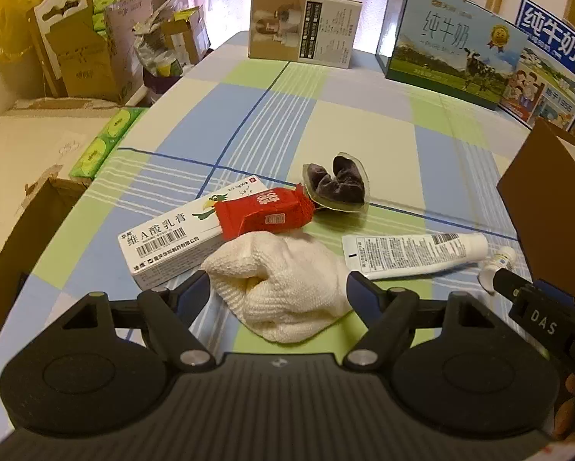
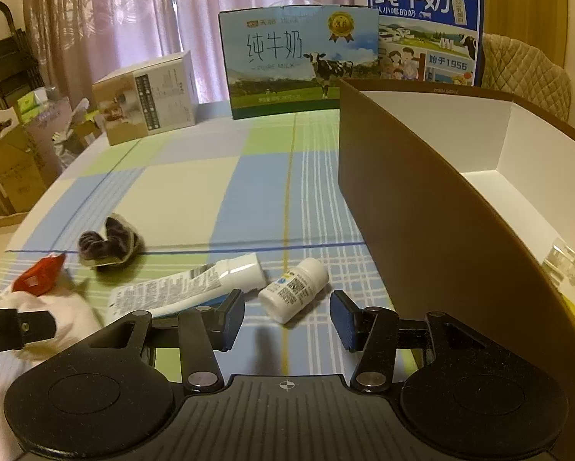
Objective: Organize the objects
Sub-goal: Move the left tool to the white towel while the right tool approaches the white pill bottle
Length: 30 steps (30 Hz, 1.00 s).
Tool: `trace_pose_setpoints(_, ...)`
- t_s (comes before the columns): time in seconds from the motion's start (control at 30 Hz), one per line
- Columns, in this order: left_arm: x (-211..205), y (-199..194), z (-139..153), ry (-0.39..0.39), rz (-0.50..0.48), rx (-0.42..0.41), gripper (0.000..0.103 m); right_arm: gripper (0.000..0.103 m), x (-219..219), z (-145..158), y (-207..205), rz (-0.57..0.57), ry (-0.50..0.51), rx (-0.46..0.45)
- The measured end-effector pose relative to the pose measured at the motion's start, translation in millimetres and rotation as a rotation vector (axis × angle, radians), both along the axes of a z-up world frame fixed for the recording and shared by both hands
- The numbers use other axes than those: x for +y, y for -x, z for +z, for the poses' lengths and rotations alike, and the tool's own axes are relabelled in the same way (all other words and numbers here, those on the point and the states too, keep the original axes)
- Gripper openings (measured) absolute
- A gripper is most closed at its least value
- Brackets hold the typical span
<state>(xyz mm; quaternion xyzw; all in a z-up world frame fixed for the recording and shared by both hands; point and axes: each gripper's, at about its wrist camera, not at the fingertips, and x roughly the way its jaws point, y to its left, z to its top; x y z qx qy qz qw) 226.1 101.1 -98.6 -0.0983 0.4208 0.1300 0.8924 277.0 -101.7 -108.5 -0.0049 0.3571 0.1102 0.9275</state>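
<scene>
On a table covered by a checked cloth, a small heap of things is being faced by two hand-held grippers. The left gripper is being held with its jaws apart on either side of a rolled white cloth; the pads are standing clear of the cloth, and nothing is being clamped. Just behind the cloth a long white medicine carton is lying flat, and a red packet is resting across it. A dark furry item on a clear backing is lying just beyond the packet. To the right a white tube is lying on its side.

The right gripper is being held with its jaws apart as well, and a small white bottle is lying on its side just ahead of the gap between them; no pad is touching it. The tube is lying just to the left of the bottle. An open brown box with a white inside is standing close on the right, with some clear and yellow contents partly in view near its front.

At the far edge of the table a beige carton and two milk cartons are standing upright before pink curtains.
</scene>
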Motion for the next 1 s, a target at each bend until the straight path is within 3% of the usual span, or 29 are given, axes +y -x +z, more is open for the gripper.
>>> trace_pose_setpoints(0.3, 2.0, -7.6, -8.9, -0.006, 0.018, 0.005, 0.075, 0.046, 7.4, -15.4, -20.9, -0.009, 0.037, 0.010)
trace_pose_setpoints(0.43, 3.4, -7.2, -9.1, -0.006, 0.021, -0.001, 0.075, 0.034, 5.0, -18.3, -21.4, 0.013, 0.043, 0.022)
trace_pose_setpoints(0.9, 12.4, -9.3, -21.9, 0.048, 0.066, 0.011, 0.079, 0.034, -10.1, -13.4, -1.8, 0.086, 0.054, 0.052)
trace_pose_setpoints(1.0, 13.8, -8.7, -23.9, 0.068, 0.064, 0.007, 0.073, 0.034, -12.0, -12.0, 1.7, 0.103, 0.045, 0.067)
